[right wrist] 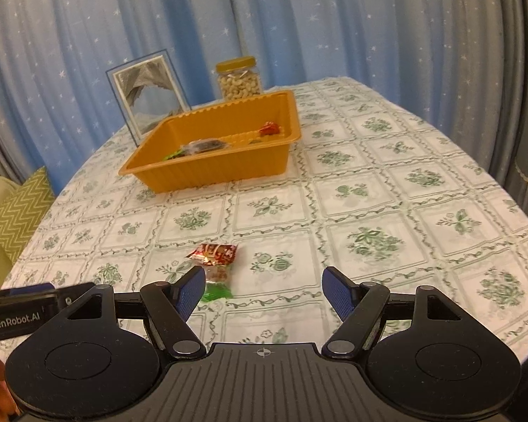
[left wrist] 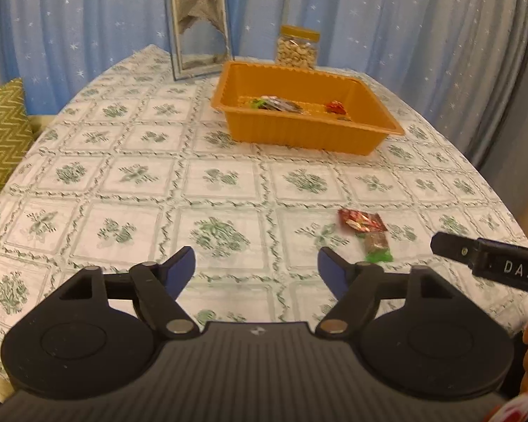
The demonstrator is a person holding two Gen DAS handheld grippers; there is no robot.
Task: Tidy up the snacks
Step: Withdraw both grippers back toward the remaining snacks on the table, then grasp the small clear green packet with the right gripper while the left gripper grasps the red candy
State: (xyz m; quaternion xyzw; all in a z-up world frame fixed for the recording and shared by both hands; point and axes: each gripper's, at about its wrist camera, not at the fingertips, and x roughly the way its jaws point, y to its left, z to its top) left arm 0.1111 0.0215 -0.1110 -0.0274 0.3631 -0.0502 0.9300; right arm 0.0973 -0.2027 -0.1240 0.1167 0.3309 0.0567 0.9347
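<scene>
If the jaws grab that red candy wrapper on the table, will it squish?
Probably. The red candy wrapper looks like thin, crinkly foil, so it should crumple and feel light. Its shiny skin might slip. It lies flat, so it shouldn't roll.

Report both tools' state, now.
Left tool: open, holding nothing.
Right tool: open, holding nothing.
</scene>
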